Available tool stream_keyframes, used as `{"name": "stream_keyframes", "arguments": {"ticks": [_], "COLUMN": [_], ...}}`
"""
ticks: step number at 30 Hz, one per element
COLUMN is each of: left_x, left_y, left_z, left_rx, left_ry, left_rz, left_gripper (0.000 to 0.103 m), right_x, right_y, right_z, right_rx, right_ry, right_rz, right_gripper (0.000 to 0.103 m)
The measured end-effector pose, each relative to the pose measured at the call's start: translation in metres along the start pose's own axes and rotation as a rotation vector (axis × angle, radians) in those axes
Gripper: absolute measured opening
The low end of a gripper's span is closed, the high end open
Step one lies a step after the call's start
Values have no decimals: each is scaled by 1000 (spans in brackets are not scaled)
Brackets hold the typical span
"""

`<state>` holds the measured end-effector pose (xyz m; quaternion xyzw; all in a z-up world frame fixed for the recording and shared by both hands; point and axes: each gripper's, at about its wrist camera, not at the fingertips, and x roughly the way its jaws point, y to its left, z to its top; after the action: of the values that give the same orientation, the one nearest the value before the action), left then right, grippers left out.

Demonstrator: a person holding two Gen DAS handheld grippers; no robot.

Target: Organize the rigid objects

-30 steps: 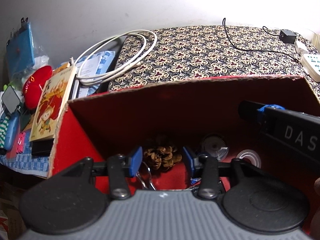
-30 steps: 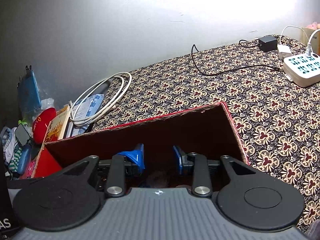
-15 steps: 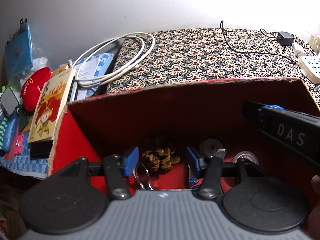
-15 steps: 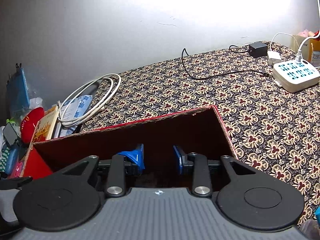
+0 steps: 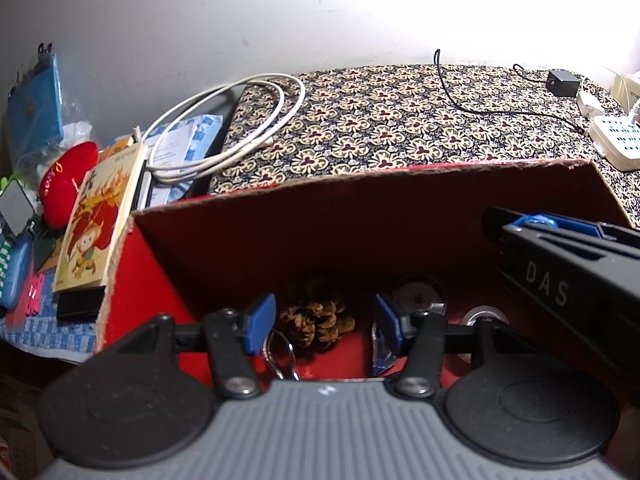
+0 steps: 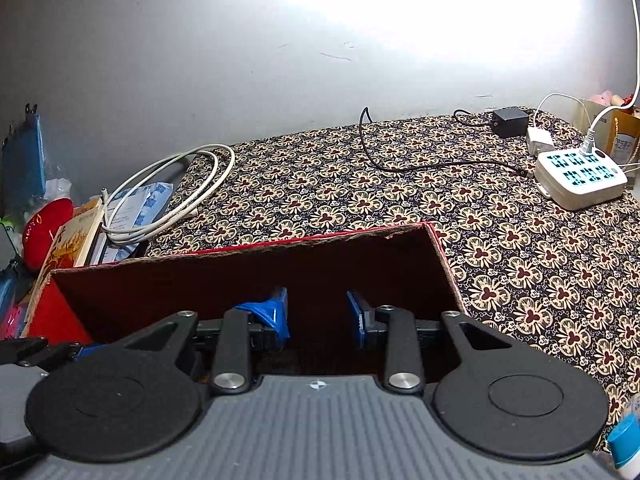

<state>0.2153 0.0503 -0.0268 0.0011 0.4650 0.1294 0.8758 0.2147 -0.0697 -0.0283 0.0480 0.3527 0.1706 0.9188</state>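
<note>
An open red cardboard box [image 5: 360, 216] stands on the patterned cloth. On its floor lie a pinecone [image 5: 316, 320], a toothed metal disc [image 5: 418, 294], a clear ring [image 5: 484, 316] and thin wire loops [image 5: 280, 356]. My left gripper [image 5: 324, 320] hangs over the box's near side, its jaws opening, with nothing between the blue pads; the pinecone lies beyond them. My right gripper [image 6: 318, 314] reaches over the same box [image 6: 240, 272] with a gap between its pads and nothing in it. One of its black fingers [image 5: 520, 240] shows at the right of the left wrist view.
A coiled white cable [image 5: 224, 132], a picture book [image 5: 96, 216] and a red plush [image 5: 64, 176] crowd the left of the box. A white power strip [image 6: 580, 180] and a black adapter [image 6: 510, 122] with its cord sit at the far right. A blue-capped bottle [image 6: 624, 444] is near the right gripper.
The left jaws have spread wider over the pinecone. The right wrist view has tipped up a little, so the box sits lower in it. The right jaws keep the same gap.
</note>
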Motion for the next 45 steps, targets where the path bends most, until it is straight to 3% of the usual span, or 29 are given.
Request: {"name": "stream_keyframes", "arguments": {"ticks": [13, 31, 38, 45], "left_x": [0, -4, -33, -81], "left_y": [1, 1, -2, 13], "left_z": [0, -1, -6, -18], "left_rx": [-5, -1, 38, 20], "left_ry": [-4, -13, -97, -179], "left_rz": [4, 13, 18, -22], "left_gripper": [56, 56, 58, 62], "right_x": [1, -9, -35, -77], "right_y": [3, -1, -14, -24], "right_z": [-1, -2, -4, -17], "right_rx": [-27, -3, 35, 43], "right_ry": [17, -49, -136, -207], "right_rz": [22, 81, 100, 187], "right_gripper": [15, 15, 15, 16]}}
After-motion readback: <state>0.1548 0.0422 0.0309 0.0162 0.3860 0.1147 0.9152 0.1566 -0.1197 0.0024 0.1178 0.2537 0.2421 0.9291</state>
